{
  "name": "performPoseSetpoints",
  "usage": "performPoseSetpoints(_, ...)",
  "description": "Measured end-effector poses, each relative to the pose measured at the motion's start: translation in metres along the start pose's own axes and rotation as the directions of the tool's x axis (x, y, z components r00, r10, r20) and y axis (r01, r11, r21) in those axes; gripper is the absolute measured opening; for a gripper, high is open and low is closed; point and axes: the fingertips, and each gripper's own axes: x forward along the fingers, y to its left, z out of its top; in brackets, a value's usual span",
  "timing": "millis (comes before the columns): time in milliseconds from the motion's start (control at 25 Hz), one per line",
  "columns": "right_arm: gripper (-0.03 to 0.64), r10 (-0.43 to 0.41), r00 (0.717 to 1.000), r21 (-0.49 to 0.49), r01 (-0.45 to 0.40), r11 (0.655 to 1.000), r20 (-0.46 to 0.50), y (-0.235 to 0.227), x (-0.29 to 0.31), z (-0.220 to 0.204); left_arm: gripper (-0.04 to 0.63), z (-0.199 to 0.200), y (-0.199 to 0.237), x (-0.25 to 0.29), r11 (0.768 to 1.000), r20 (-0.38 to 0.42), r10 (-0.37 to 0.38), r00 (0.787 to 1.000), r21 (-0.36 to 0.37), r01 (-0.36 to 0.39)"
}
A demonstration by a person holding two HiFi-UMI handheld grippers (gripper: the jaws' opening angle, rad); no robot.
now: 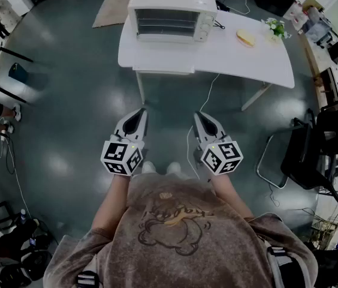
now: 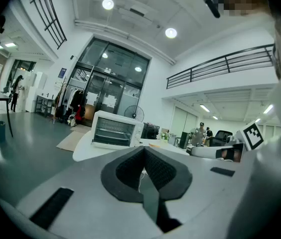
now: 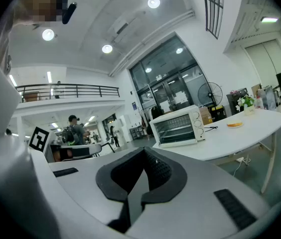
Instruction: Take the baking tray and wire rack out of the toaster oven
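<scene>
Fingers (image 1: 134, 122) of left gripper (image 1: 139, 111) and right gripper (image 1: 199, 116): together, empty. Toaster oven (image 1: 170, 12): on surface (image 1: 247, 59), well ahead, door shut (I judge baking tray and wire rack inside). Removed: nothing.

A: Underfoot?
B: Glossy grey-green floor (image 1: 79, 101), a brown mat (image 1: 112, 5) lying beyond a white table (image 1: 265, 59).
A: Around the edges?
B: Black chairs (image 1: 304, 155) at the right. Tall glass front (image 2: 108, 78) at the far end, round ceiling lights (image 2: 108, 4) glowing above, a railed balcony (image 2: 220, 66) along the white wall.
</scene>
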Motion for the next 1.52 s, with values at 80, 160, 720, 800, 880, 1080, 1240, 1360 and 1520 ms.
performPoseSetpoints(80,0.0,0.008,1.0,-0.002,-0.008,1.0,0.001,-0.005,0.001,-0.003,0.003,-0.003,0.0,0.007,1.0,0.008,0.009,1.0,-0.007,-0.009)
performPoseSetpoints(160,0.0,0.012,1.0,0.013,-0.012,1.0,0.002,-0.01,0.001,-0.007,0.003,-0.005,0.0,0.012,1.0,0.012,0.023,1.0,-0.013,-0.023)
performPoseSetpoints(720,0.0,-0.031,0.999,0.148,0.032,0.988,-0.006,-0.08,0.08,-0.003,0.003,0.015,0.051,0.106,0.998,0.026,0.009,1.0,-0.054,-0.008)
performPoseSetpoints(800,0.0,-0.032,0.999,0.152,0.033,0.988,-0.007,-0.089,0.105,0.005,0.003,0.019,0.066,0.13,0.997,0.022,0.0,1.0,-0.076,0.001)
performPoseSetpoints(880,0.0,-0.034,0.999,0.175,0.034,0.984,-0.004,-0.096,0.132,0.014,0.003,0.027,0.081,0.154,0.995,0.016,-0.015,1.0,-0.095,0.016)
performPoseSetpoints(1080,0.0,-0.056,0.998,0.222,0.052,0.974,0.009,-0.101,0.2,0.026,0.003,0.046,0.122,0.204,0.99,0.008,-0.083,0.997,-0.118,0.083)
performPoseSetpoints(1240,0.0,-0.094,0.995,0.239,0.087,0.967,0.016,-0.114,0.23,0.038,0.003,0.057,0.139,0.235,0.983,-0.002,-0.122,0.993,-0.135,0.12)
performPoseSetpoints(1360,0.0,-0.114,0.993,0.266,0.099,0.959,0.038,-0.128,0.244,0.05,0.003,0.063,0.151,0.254,0.977,0.003,-0.122,0.992,-0.174,0.121)
performPoseSetpoints(1520,0.0,-0.127,0.99,0.29,0.104,0.951,0.061,-0.148,0.261,0.058,0.003,0.065,0.162,0.274,0.965,0.012,-0.117,0.993,-0.236,0.116)
